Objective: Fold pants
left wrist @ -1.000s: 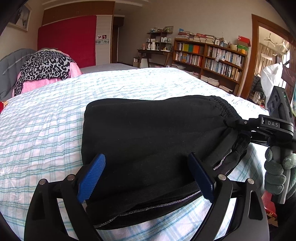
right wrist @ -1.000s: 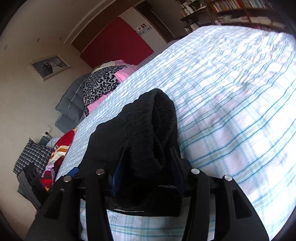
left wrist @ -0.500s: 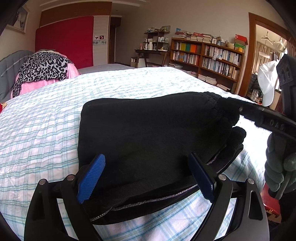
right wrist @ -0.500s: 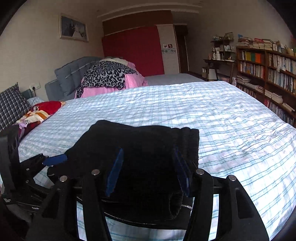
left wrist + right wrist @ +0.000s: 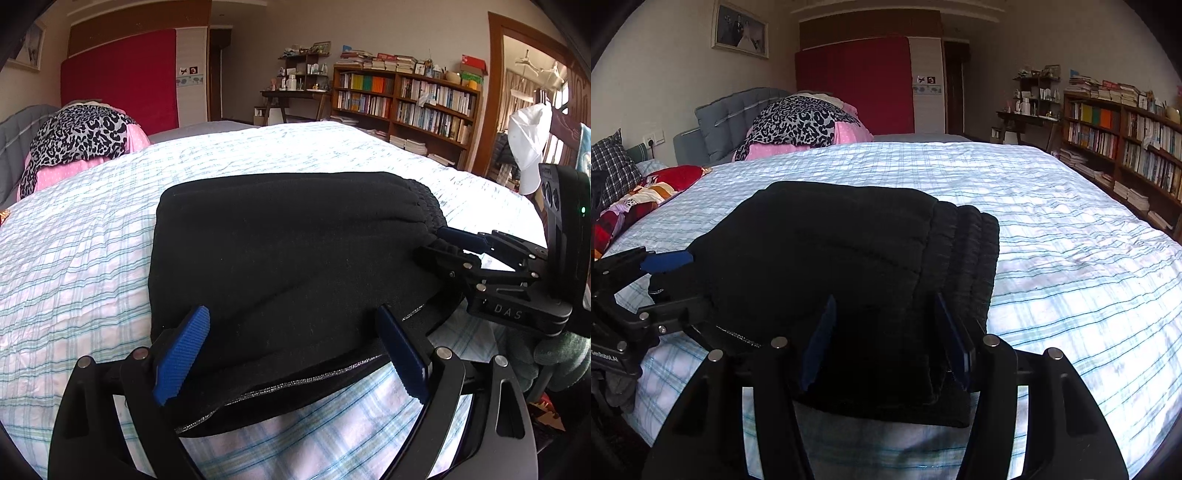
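The black pants (image 5: 288, 251) lie folded in a thick bundle on the plaid bed (image 5: 92, 258), near its front edge; they also show in the right wrist view (image 5: 849, 258). My left gripper (image 5: 291, 354) is open, its blue pads on either side of the bundle's near edge. My right gripper (image 5: 886, 343) is open around the waistband end; it shows at the right of the left wrist view (image 5: 454, 247). The left gripper shows at the left of the right wrist view (image 5: 661, 273).
A leopard-print and pink pile (image 5: 801, 125) and a grey headboard (image 5: 727, 118) stand at the far end of the bed. Red patterned bedding (image 5: 646, 192) lies at the left. Bookshelves (image 5: 406, 103) and a desk line the right wall.
The right gripper has let go of the waistband, swung level and now sits open around the bundle's end. The bundle has settled flat on the bed. The left gripper has barely moved.
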`<state>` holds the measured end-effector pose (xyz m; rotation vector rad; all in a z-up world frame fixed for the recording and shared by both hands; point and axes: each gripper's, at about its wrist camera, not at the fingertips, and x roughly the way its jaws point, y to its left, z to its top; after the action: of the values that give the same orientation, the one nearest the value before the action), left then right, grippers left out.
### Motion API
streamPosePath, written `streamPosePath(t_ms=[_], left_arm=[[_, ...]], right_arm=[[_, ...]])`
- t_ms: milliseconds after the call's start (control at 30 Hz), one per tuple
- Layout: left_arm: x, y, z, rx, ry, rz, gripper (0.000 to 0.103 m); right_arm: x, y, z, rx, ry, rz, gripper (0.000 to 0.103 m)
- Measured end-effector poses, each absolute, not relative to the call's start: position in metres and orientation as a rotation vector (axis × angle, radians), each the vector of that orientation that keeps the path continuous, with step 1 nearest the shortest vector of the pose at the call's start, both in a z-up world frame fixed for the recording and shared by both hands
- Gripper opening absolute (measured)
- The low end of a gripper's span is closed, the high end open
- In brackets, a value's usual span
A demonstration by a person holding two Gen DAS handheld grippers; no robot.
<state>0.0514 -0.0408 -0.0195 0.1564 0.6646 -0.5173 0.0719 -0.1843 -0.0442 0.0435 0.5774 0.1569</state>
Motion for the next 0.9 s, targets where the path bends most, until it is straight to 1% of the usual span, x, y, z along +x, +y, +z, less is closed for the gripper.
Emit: streamPosePath(t_ms=[167, 333, 433, 600, 900], left_arm=[[0.049, -0.046, -0.024, 0.18, 0.673, -0.5, 0.091], [0.051, -0.044, -0.024, 0.159, 0.674, -0.5, 0.091], [0.051, -0.043, -0.024, 0.16, 0.673, -0.5, 0.091], [0.051, -0.043, -0.024, 0.16, 0.672, -0.5, 0.091], [0.05, -0.045, -0.023, 0.17, 0.669, -0.503, 0.092]], right_arm=[[0.071, -0.184, -0.032, 0.057, 0.584, 0.162, 0.057], [0.075, -0.19, -0.002, 0.102, 0.517, 0.161, 0.057], [0.089, -0.191, 0.006, 0.101, 0.499, 0.148, 0.058], [0.114, -0.198, -0.006, 0.122, 0.553, 0.132, 0.058], [0.135, -0.204, -0.032, 0.164, 0.66, 0.121, 0.058]])
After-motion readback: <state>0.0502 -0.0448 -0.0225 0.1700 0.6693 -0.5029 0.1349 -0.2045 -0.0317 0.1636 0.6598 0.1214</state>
